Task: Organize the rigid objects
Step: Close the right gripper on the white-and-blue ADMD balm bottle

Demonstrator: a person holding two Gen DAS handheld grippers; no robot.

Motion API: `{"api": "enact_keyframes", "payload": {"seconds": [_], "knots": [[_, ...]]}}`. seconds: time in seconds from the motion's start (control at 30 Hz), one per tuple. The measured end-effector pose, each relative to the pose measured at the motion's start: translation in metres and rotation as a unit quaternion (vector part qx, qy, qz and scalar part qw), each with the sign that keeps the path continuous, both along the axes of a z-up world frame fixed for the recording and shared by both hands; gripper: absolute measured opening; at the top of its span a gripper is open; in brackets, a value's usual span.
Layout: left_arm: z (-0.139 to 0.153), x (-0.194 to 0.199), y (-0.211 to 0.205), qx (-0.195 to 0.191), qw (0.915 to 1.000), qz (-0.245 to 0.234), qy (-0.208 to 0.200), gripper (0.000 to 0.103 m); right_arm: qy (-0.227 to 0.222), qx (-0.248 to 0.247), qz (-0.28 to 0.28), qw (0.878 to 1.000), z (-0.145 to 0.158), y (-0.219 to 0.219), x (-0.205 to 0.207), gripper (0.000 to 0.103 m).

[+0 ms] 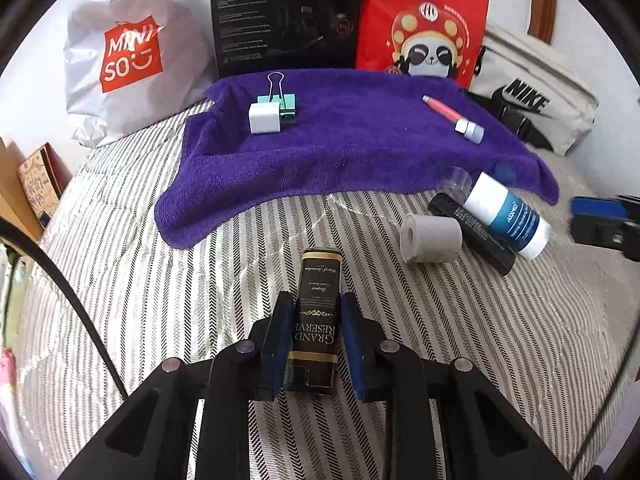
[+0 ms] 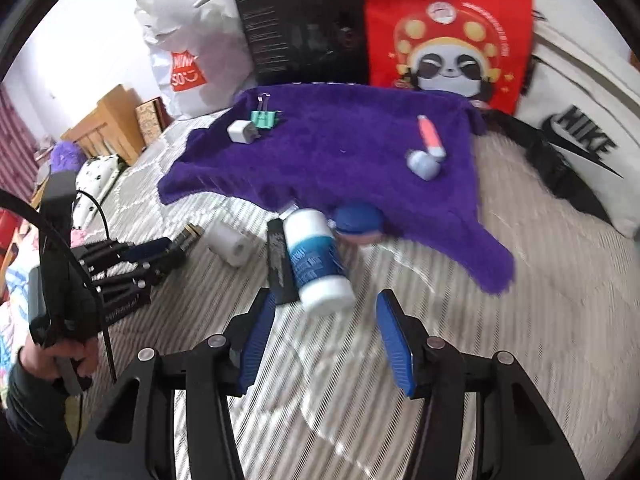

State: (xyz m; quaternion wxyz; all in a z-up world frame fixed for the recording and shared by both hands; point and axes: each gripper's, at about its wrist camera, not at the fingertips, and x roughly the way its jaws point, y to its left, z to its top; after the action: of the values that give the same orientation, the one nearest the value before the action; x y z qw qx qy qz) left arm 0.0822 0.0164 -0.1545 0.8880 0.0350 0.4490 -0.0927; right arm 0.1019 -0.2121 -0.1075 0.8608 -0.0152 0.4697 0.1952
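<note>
My left gripper (image 1: 316, 304) is shut on a black and gold "Grand Reserve" tin (image 1: 318, 312), held over the striped bedcover. A purple towel (image 1: 340, 148) ahead holds a white charger cube (image 1: 264, 118), a teal binder clip (image 1: 282, 98) and a pink tube with a lilac cap (image 1: 454, 114). A white and blue bottle (image 2: 316, 260), a black stick (image 2: 280, 264), a blue round thing (image 2: 358, 220) and a grey roll (image 2: 230, 242) lie in front of my right gripper (image 2: 326, 308), which is open and empty just short of the bottle.
A white Miniso bag (image 1: 128, 56), a black box (image 1: 284, 16), a red panda bag (image 1: 428, 24) and a Nike bag (image 1: 532, 100) line the back. Wooden furniture (image 2: 108, 124) stands at the left past the bed edge. The left gripper also shows in the right wrist view (image 2: 160, 248).
</note>
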Motion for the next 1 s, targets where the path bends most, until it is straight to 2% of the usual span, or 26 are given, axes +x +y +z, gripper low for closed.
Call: {"api": "enact_keyframes", "payload": {"seconds": [0.13,0.27,0.3,0.43,0.6,0.77,0.87,1.0], "knots": [[-0.001,-0.005,0.0,0.001,0.9999,-0.003,-0.016,0.024,0.006,-0.016,0.016,1.0,-0.011,0.014,0.021,0.053],[-0.001,-0.006,0.001,-0.002,0.9998,-0.002,-0.021,0.024,0.029,-0.043,0.031,0.998,-0.031,0.025,0.039,0.04],[-0.001,-0.006,0.001,-0.001,0.9998,-0.002,-0.021,0.024,0.034,-0.034,0.041,0.998,-0.035,0.027,0.041,0.039],[-0.001,-0.006,0.001,-0.002,0.9998,-0.002,-0.021,0.024,0.014,-0.04,0.044,0.998,-0.041,0.034,0.044,0.04],[-0.001,-0.007,0.0,-0.001,0.9998,-0.001,-0.021,0.024,0.027,-0.023,0.017,0.999,-0.043,0.023,0.039,0.036],[-0.002,-0.006,0.0,0.001,0.9998,-0.001,-0.022,0.024,0.041,-0.045,-0.041,0.997,-0.042,0.003,0.014,0.036],[-0.002,-0.006,0.0,0.001,0.9998,-0.001,-0.022,0.024,0.039,-0.048,-0.047,0.997,-0.043,0.0,0.007,0.036],[-0.001,-0.007,0.001,-0.003,0.9998,0.0,-0.022,0.024,0.026,-0.086,-0.045,0.995,-0.048,0.011,0.012,0.039]]}}
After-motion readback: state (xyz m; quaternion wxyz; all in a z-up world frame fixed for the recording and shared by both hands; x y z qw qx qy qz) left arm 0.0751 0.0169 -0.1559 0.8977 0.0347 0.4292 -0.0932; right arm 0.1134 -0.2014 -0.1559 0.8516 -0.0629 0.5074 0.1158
